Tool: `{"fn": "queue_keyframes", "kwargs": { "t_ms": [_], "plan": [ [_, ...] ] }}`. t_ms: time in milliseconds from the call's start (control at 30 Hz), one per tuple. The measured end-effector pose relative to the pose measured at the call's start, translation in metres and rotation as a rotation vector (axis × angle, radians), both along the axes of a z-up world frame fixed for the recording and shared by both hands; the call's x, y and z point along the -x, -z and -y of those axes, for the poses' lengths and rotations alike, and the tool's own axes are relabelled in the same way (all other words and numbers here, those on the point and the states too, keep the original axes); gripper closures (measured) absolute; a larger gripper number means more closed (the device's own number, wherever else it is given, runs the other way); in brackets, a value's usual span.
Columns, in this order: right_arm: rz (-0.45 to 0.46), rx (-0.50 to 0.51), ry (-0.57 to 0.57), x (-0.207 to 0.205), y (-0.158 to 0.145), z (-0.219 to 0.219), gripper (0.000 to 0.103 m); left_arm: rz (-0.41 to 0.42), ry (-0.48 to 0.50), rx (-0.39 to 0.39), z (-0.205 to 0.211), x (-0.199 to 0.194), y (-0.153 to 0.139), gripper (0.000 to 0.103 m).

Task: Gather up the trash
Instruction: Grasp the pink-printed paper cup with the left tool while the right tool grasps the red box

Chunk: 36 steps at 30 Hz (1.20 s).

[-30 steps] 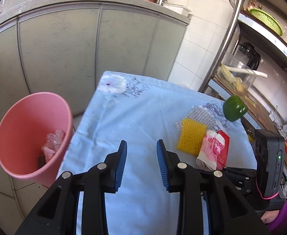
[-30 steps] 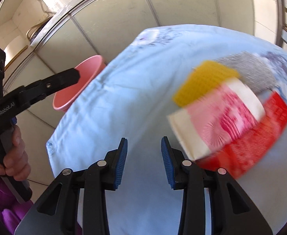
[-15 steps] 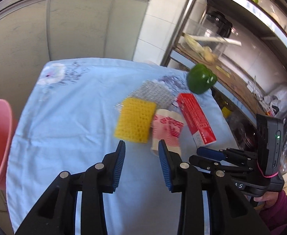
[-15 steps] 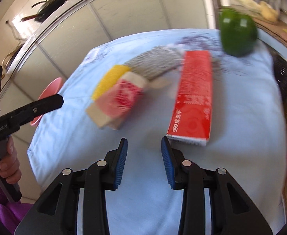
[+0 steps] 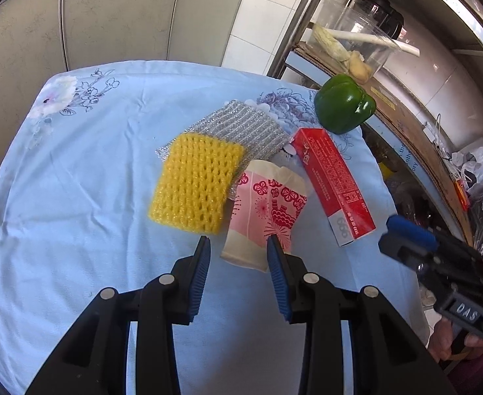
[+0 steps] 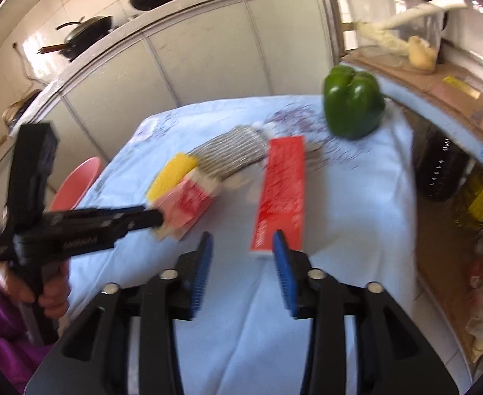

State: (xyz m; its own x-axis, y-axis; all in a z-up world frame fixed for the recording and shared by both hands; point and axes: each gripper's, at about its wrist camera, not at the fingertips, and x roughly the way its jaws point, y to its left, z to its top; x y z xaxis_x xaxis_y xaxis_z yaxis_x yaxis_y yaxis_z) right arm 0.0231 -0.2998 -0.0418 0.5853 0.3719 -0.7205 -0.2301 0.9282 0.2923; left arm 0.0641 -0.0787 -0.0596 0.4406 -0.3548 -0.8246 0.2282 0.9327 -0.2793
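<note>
Since half a second ago both grippers have closed in on the clutter. One crushed paper cup [image 5: 264, 207] (pink, red prints, cream ends) lies flat on the blue tablecloth [image 5: 87, 164], long axis toward the left gripper [image 5: 238, 247], whose spread jaws bracket its near end. One red box [image 6: 281, 194] points at the right gripper [image 6: 241, 247], also spread and empty. One yellow scrubber [image 5: 195, 184], one silver scrubber [image 5: 241, 128], one green pepper [image 5: 343, 107].

Blue floral tablecloth [image 5: 93, 171], yellow scrubber [image 5: 195, 182], silver scourer [image 5: 241, 128], paper cup [image 5: 264, 210], red box [image 5: 333, 184], green pepper [image 5: 343, 108]
</note>
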Motion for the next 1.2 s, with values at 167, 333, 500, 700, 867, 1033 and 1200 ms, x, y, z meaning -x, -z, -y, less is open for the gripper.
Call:
{"fn": "queue_keyframes", "kwargs": {
  "t_ms": [167, 333, 500, 700, 867, 1033, 1200],
  "plan": [
    [-0.040, 0.045, 0.055, -0.025, 0.007, 0.003, 0.051, 0.006, 0.029, -0.003, 0.010, 0.004, 0.001, 0.068],
    [-0.072, 0.098, 0.057, -0.045, 0.018, -0.011, 0.051, 0.040, 0.047, -0.024, 0.016, 0.010, -0.002, 0.072],
    [-0.091, 0.152, 0.056, -0.056, 0.029, -0.021, 0.051, 0.071, 0.066, -0.042, 0.018, 0.016, -0.005, 0.081],
    [-0.099, 0.170, 0.089, -0.061, 0.034, -0.018, 0.051, 0.111, 0.086, -0.043, 0.017, 0.024, -0.012, 0.084],
    [-0.108, 0.159, 0.095, -0.057, 0.036, -0.013, 0.061, 0.154, 0.077, -0.051, 0.013, 0.030, -0.021, 0.085],
    [-0.082, 0.139, 0.098, -0.046, 0.031, -0.013, 0.062, 0.188, 0.050, -0.058, 0.002, 0.035, -0.030, 0.085],
    [-0.022, 0.106, 0.091, -0.033, 0.010, -0.015, 0.062, 0.235, -0.012, -0.063, -0.014, 0.041, -0.045, 0.085]
  ]
}}
